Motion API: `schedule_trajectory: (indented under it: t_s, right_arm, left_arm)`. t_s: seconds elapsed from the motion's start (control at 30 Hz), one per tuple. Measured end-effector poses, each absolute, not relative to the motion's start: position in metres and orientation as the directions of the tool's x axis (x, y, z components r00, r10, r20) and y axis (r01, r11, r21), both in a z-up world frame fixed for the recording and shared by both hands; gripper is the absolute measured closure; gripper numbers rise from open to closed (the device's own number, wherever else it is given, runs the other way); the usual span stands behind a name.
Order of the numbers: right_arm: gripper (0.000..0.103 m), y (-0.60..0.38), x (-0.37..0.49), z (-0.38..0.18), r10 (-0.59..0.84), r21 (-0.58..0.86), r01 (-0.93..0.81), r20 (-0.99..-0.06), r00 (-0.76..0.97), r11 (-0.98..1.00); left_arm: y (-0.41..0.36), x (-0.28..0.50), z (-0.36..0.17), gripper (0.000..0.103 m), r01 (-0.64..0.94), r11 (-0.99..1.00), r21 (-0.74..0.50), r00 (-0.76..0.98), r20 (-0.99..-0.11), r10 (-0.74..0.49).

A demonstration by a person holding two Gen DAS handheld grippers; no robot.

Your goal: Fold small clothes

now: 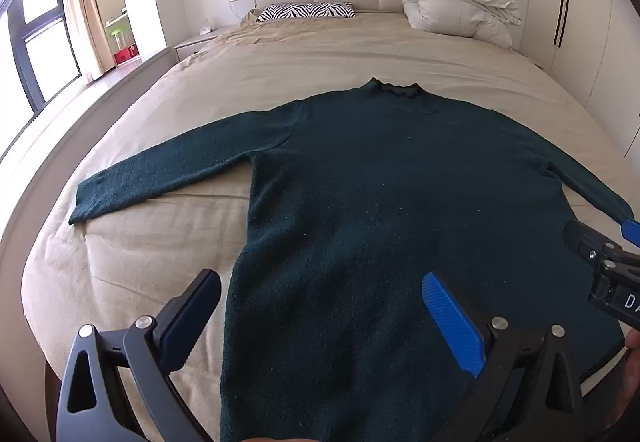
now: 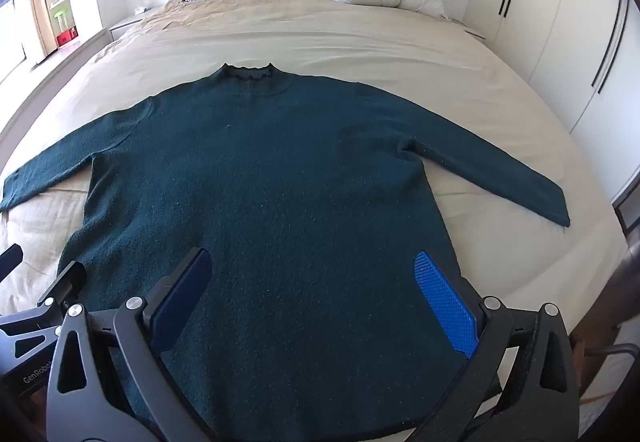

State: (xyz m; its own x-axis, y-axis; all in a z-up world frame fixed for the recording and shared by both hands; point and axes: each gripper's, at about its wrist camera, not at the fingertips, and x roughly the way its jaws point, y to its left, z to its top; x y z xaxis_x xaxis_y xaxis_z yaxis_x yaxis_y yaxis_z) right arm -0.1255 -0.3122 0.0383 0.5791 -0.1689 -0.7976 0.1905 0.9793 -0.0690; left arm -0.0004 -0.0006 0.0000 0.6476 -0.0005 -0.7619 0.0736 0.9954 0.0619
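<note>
Left wrist view shows your left hand-held gripper spread wide above the sweater, which lies flat on the bed. Your right hand-held gripper also gapes over its hem, holding nothing.

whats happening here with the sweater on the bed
A person holds a gripper in each hand over a dark green sweater spread flat on the bed, sleeves out to the sides. The left gripper and the right gripper are both open near the bottom hem, gripping nothing. No fold has been made yet.
</note>
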Motion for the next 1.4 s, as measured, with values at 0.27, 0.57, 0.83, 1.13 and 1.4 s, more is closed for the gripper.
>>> schedule_trajectory:
  t_s: [0.27,0.57,0.83,1.13,1.4]
  right_arm:
    - [0.0,-0.316,-0.125,0.041,-0.17,-0.071,0.191,-0.798,0.578,0.979]
    - [0.0,-0.314,-0.131,0.035,-0.168,-0.07,0.188,-0.799,0.578,0.98]
    - [0.0,-0.312,-0.128,0.035,-0.166,-0.069,0.187,-0.804,0.571,0.98]
    - [0.0,-0.309,-0.127,0.031,-0.159,-0.065,0.184,-0.81,0.565,0.981]
    - [0.0,-0.309,-0.126,0.031,-0.159,-0.064,0.184,-0.811,0.563,0.981]
  left_arm:
    - [0.008,-0.001,0.002,0.0,0.087,0.996,0.019,0.64,-0.767,-0.041]
    - [0.003,0.001,-0.001,0.0,0.075,0.996,0.039,0.634,-0.773,-0.017]
    - [0.001,0.0,0.0,0.0,0.07,0.997,0.041,0.635,-0.773,-0.013]
    - [0.004,0.002,-0.003,0.0,0.071,0.997,0.04,0.633,-0.774,-0.014]
    - [0.003,0.002,-0.004,0.0,0.07,0.997,0.039,0.633,-0.774,-0.014]
